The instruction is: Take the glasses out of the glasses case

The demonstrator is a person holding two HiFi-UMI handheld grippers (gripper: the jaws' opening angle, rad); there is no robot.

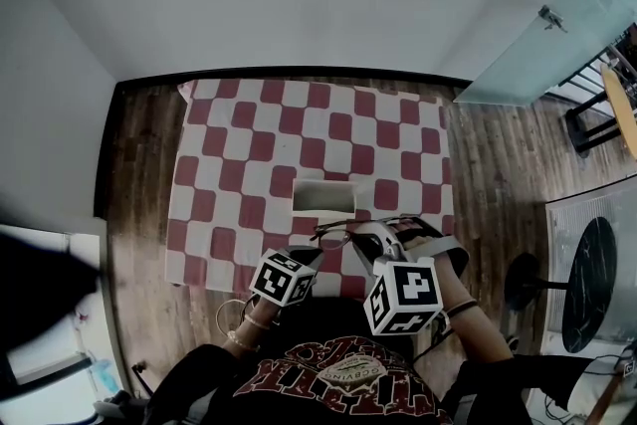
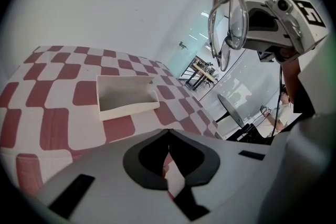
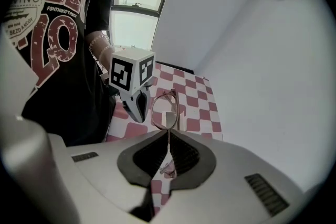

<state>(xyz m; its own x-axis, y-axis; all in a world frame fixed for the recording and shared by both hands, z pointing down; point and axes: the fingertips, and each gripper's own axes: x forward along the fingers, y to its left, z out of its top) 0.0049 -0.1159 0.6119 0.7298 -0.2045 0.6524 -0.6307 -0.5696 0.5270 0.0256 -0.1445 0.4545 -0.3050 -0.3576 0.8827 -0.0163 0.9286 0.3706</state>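
glasses (image 1: 336, 234) with a thin metal frame and clear lenses are held in the air above the near edge of the table, clamped at the frame by the jaws of the right gripper (image 1: 366, 234). in the right gripper view the two jaws are seen pressed onto the thin frame of the glasses (image 3: 165, 107), with one lens standing upright just past the tips of the right gripper (image 3: 168, 134). in the left gripper view the glasses (image 2: 228, 23) hang high at the upper right, well above the cloth, held out from the right gripper (image 2: 249, 23).

the glasses case (image 1: 323, 204), a white open rectangular box, lies flat on the cloth near the middle of the table, its inside seen bare. it is apart from both grippers, and in the left gripper view the glasses case (image 2: 128, 106) lies ahead of the jaws.

the left gripper (image 1: 304, 256) is held low at the near edge of the table, beside the right one. its jaws are brought together at the tips with nothing between them, as the left gripper (image 2: 168, 134) view shows; only cloth is seen through the gap lower down. the left gripper (image 3: 137, 112) with its marker cube is also seen just to the left of the glasses in the right gripper view.

the table (image 1: 229, 164) is covered by a red and white chequered cloth (image 1: 398, 144) and stands on a dark wooden floor (image 1: 139, 184) against a white wall. a black shirt (image 1: 338, 378) with red print is seen at the bottom of the head view, and a dark round table (image 1: 587, 284) stands at the right.
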